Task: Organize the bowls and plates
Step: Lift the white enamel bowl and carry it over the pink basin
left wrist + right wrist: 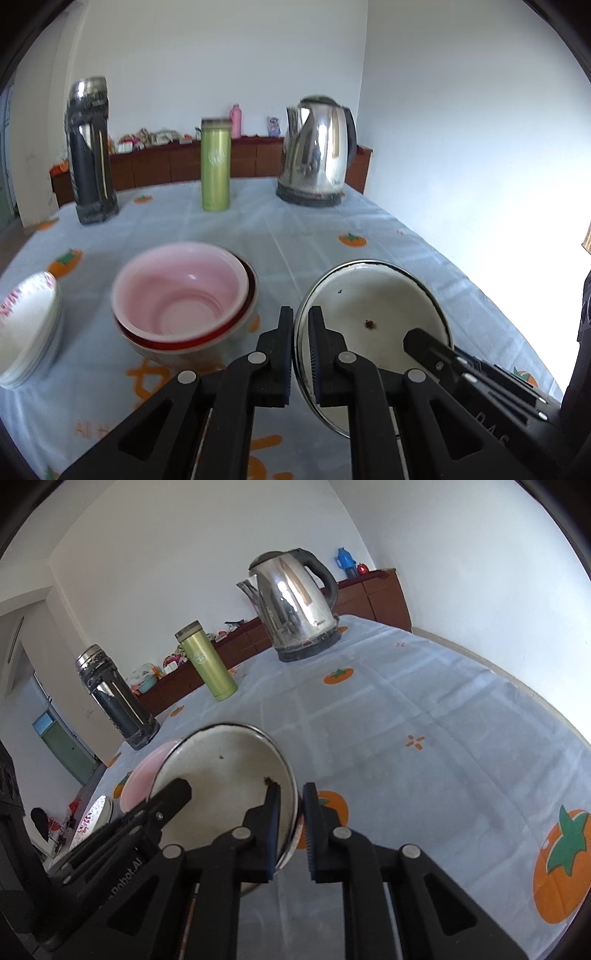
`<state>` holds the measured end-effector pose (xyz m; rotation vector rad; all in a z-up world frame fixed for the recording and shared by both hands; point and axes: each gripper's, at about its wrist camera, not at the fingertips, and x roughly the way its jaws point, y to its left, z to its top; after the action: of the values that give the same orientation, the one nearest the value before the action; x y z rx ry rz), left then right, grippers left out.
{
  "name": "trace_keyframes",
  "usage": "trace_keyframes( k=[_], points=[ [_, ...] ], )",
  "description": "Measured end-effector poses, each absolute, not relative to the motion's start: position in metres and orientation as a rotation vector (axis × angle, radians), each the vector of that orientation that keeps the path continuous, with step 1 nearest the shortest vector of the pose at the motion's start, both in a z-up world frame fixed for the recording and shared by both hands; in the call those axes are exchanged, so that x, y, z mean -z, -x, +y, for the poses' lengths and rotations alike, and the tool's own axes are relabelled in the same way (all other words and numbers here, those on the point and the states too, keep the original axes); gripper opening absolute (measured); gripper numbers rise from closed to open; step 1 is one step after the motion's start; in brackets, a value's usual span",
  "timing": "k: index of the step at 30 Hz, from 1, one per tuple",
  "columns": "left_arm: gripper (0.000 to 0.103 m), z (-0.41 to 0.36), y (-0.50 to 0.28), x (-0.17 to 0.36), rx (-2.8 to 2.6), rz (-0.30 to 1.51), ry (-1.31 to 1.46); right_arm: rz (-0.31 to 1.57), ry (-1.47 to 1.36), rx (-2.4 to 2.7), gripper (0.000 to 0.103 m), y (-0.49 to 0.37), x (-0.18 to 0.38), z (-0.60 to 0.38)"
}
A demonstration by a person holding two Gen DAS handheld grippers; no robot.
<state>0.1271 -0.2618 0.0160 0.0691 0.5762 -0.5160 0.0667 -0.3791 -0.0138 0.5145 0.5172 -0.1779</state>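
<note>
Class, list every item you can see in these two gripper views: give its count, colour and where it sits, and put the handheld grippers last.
enamel plate: one, white with dark rim, gripped at both edges, tilted above the table
pink bowl: one, pink, nested in the red-rimmed bowl
red-rimmed bowl: one, left of the plate
white bowls: a stack, count unclear, far left
kettle: one, steel, back right
green flask: one, back centre
dark flask: one, back left
tablecloth: one, pale blue with orange fruit prints
left gripper: black, shut on the plate
right gripper: black, shut on the plate

a home: kettle (317, 151), printed tablecloth (314, 229), sideboard (177, 162).
</note>
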Motion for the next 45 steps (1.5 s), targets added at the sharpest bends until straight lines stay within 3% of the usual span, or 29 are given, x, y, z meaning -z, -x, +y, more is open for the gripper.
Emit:
trace_keyframes(
  k=[19, 32, 45],
  points=[
    [0.01, -0.2, -0.172, -0.048, 0.432, 0.527, 0.008, 0.461, -0.536, 0.11, 0.012, -0.113, -0.02, -0.322],
    [0.012, -0.164, -0.223, -0.034, 0.351, 0.594, 0.058, 0.503, -0.554, 0.085, 0.012, -0.167, -0.016, -0.289],
    [0.012, -0.175, -0.232, -0.017, 0.354, 0.656, 0.057, 0.545, -0.565, 0.105, 0.014, -0.177, 0.001, -0.298]
  ],
)
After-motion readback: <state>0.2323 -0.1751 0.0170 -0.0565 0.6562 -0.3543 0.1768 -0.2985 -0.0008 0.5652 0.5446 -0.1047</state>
